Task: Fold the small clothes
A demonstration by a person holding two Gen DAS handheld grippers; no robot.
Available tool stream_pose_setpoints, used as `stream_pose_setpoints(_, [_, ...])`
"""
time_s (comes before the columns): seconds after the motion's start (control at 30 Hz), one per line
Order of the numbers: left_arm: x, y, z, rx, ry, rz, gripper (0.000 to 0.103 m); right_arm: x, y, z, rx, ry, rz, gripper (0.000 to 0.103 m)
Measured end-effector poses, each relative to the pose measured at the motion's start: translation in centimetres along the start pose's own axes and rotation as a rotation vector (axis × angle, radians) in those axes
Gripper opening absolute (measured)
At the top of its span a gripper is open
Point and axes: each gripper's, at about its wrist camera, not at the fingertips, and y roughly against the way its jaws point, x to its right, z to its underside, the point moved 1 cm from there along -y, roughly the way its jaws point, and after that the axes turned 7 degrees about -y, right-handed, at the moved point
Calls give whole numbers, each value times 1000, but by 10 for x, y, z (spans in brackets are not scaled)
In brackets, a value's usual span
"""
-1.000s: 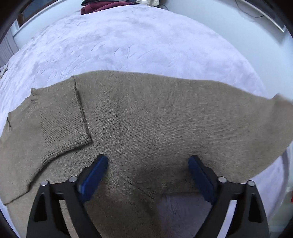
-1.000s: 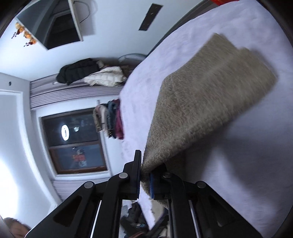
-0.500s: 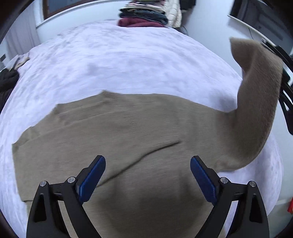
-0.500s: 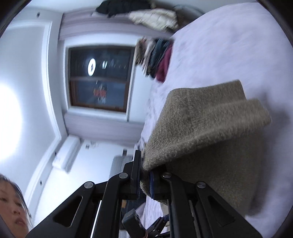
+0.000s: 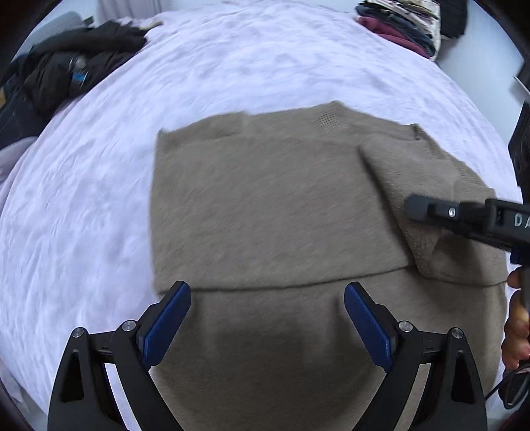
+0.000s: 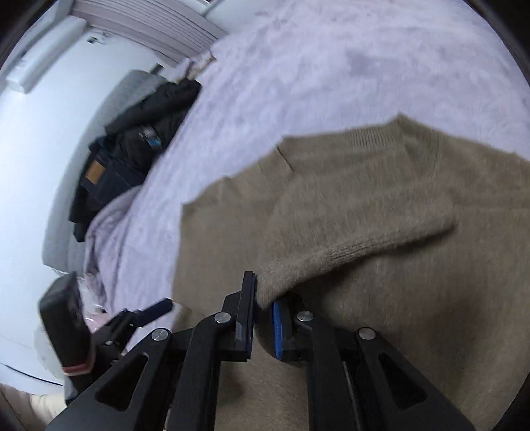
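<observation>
The right claw [image 6: 263,318] has just been easing open, with the sleeve [image 6: 347,245] between its pads, laid across the brown sweater [image 5: 265,205] on the bed [image 5: 232,66]. The left claw [image 5: 266,326] hangs wide open and empty. If the right one pulls away before it lets go fully, I think the fuzzy knit may snag and drag the fold crooked.

Left wrist camera sits just behind its own blue-padded fingers [image 5: 167,326], looking steeply down and close over the tan sweater [image 5: 265,205], with the pale bedspread [image 5: 99,165] curving away to a stack of clothes [image 5: 400,25] at far right. Right wrist camera looks down more shallowly, rolled sideways, its fingers [image 6: 246,311] hard up against the knit [image 6: 364,205]. Both views share the sweater, the bedspread [image 6: 281,66] and the dark clothing heap [image 5: 66,69] [image 6: 132,142]. The left view catches the right gripper [image 5: 410,207] at its right edge.
</observation>
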Motion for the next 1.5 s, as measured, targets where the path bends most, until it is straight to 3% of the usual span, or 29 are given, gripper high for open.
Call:
stream_pose_setpoints(0.03, [-5, -1, 3, -2, 13, 3, 95, 5, -4, 8, -8, -20, 23, 38])
stream_pose_setpoints(0.07, [-8, -1, 7, -2, 21, 5, 95, 10, -3, 12, 9, -60, 14, 51])
stream_pose_setpoints(0.2, [-25, -3, 16, -3, 62, 29, 95, 33, 21, -10, 143, -269, -100, 53])
stream_pose_setpoints(0.23, [-27, -3, 17, -2, 69, 31, 95, 43, 23, -18, 164, -358, -140, 39])
stream_pose_setpoints(0.27, [-29, -1, 18, 0, 74, 32, 95, 47, 23, -24, 169, -417, -170, 7])
stream_pose_setpoints(0.33, [-34, 3, 20, 7, 81, 35, 95, 49, 19, -35, 180, -478, -190, 7])
stream_pose_setpoints(0.37, [-37, 6, 22, 12, 86, 37, 95, 42, 21, -39, 191, -431, -176, 7])
stream_pose_setpoints(0.47, [-47, 14, 30, 21, 98, 38, 95, -20, 18, -30, 165, -88, -118, 7])
stream_pose_setpoints(0.53, [-55, 20, 38, 19, 102, 33, 95, -64, -6, -14, 86, 141, -23, 7])
stream_pose_setpoints(0.63, [-63, 19, 45, 2, 111, 11, 95, -103, -52, 15, -44, 383, 127, 12])
stream_pose_setpoints(0.7, [-69, 19, 47, -7, 127, 6, 95, -113, -78, 32, -124, 470, 222, 23])
stream_pose_setpoints(0.77, [-74, 23, 48, -5, 137, 5, 95, -112, -82, 40, -142, 470, 223, 47])
stream_pose_setpoints(0.87, [-77, 29, 41, 7, 131, 21, 95, -97, -56, 41, -107, 360, 153, 49])
stream_pose_setpoints(0.97, [-73, 36, 25, 43, 108, 47, 95, -52, -3, 48, -7, 186, 137, 49])
stream_pose_setpoints(1.1, [-62, 33, -11, 86, 67, 79, 95, 30, 87, 57, 209, -48, 257, 49])
stream_pose_setpoints(1.2, [-49, 17, -34, 84, 40, 95, 95, 96, 137, 64, 301, -253, 325, 49])
stream_pose_setpoints(1.27, [-40, -1, -39, 53, 5, 66, 95, 133, 151, 69, 315, -367, 306, 49])
stream_pose_setpoints(1.4, [-35, -29, -30, -22, -27, 28, 95, 181, 132, 79, 232, -539, 104, 49])
stream_pose_setpoints(1.43, [-36, -28, -28, -17, -24, 30, 95, 183, 127, 80, 234, -558, 70, 41])
stream_pose_setpoints(1.47, [-37, -26, -27, -18, -22, 30, 95, 183, 125, 79, 236, -562, 44, 9])
stream_pose_setpoints(1.5, [-37, -24, -27, -21, -22, 28, 95, 178, 124, 76, 223, -543, 23, 8])
